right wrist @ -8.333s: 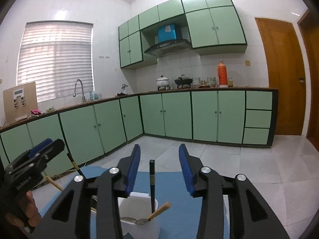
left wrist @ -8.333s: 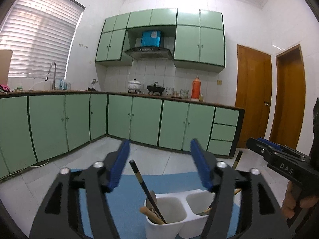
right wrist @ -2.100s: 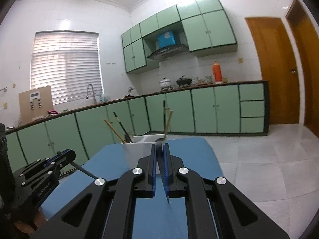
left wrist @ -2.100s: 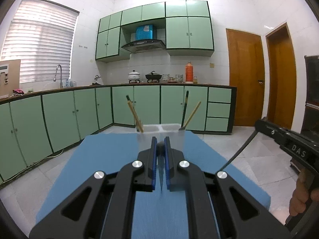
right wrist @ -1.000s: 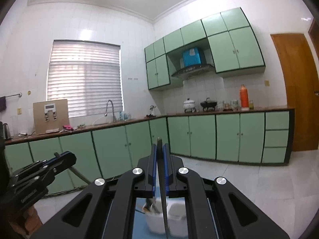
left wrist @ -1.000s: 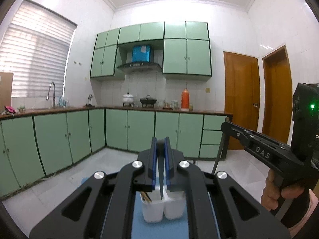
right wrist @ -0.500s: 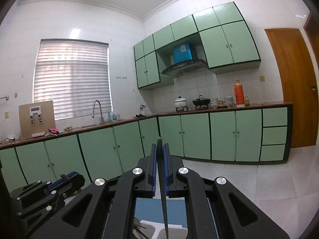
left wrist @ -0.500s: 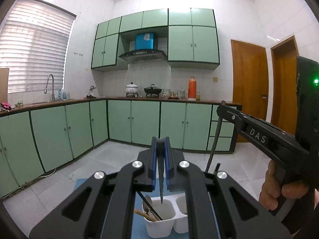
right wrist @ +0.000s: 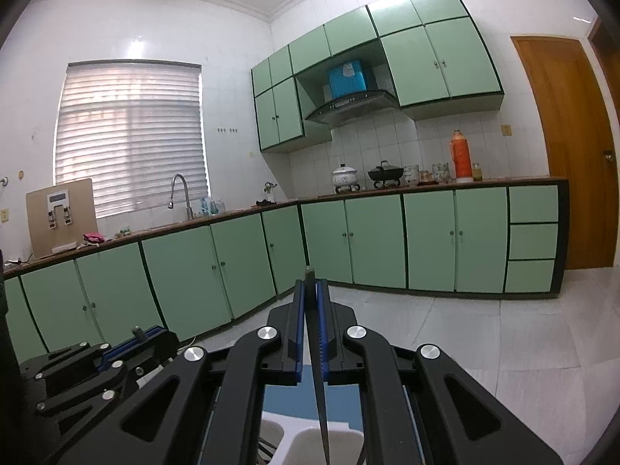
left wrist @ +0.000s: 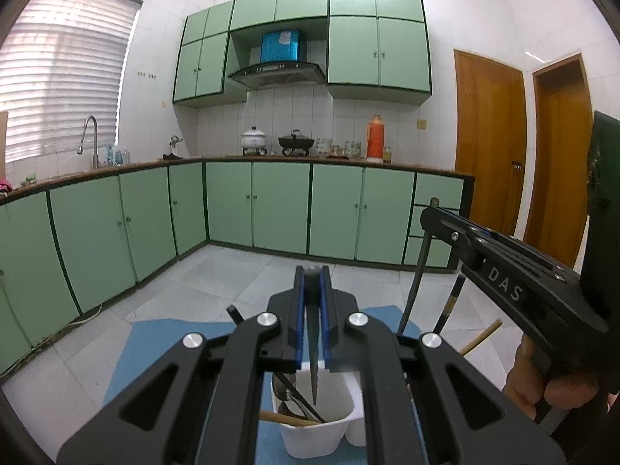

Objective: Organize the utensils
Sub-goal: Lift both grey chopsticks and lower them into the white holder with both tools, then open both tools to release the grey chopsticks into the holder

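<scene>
Utensils (left wrist: pixel 300 412) inside white caddy (left wrist: pixel 316 436): left-wrist view only.

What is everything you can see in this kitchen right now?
white two-compartment plastic utensil holder: one, white, on the blue mat under both grippers
blue table mat: one, blue, under the holder
dark chopsticks: one pinched in each gripper, pointing down over the holder; more stand in it
wooden utensil handle: one, tan, lying in the near compartment
green cabinets: many, pale green, below the counter and on the wall
orange thermos: one, on the counter
pots: two, one white and one black, on the stove
wooden doors: two, brown, at right
left gripper: black, blue pads, shut on a chopstick
right gripper: black, blue pads, shut on a chopstick
hand: one, holding the right gripper
</scene>
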Tool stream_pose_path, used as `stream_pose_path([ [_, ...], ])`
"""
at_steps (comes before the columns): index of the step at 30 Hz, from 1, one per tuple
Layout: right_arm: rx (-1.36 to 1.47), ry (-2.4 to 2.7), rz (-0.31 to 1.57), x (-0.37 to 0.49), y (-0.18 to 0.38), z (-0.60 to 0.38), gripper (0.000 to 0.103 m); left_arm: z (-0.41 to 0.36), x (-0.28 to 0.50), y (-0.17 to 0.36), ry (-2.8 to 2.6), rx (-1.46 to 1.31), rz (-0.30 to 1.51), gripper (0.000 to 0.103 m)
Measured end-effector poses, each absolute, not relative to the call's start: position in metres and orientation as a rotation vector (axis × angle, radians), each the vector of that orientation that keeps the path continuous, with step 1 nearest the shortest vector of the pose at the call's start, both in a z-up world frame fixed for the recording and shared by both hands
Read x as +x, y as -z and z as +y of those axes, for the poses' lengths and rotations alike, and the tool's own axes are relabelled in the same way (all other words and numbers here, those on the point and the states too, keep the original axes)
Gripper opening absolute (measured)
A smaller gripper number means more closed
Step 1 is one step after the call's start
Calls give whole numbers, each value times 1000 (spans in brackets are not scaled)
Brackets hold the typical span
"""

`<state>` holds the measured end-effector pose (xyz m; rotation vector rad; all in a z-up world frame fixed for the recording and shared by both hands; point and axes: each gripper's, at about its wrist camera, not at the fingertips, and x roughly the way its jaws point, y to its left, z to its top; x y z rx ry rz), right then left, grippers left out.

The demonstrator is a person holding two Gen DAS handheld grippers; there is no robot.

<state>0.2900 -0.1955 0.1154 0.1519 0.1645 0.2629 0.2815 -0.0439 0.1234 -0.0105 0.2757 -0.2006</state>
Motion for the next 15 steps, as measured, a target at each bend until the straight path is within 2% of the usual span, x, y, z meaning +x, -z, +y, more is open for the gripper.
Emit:
stream_pose_path([
  [15,151,-255,238,299,-79,-191,6,-42,298,-95,199,0,332,6],
])
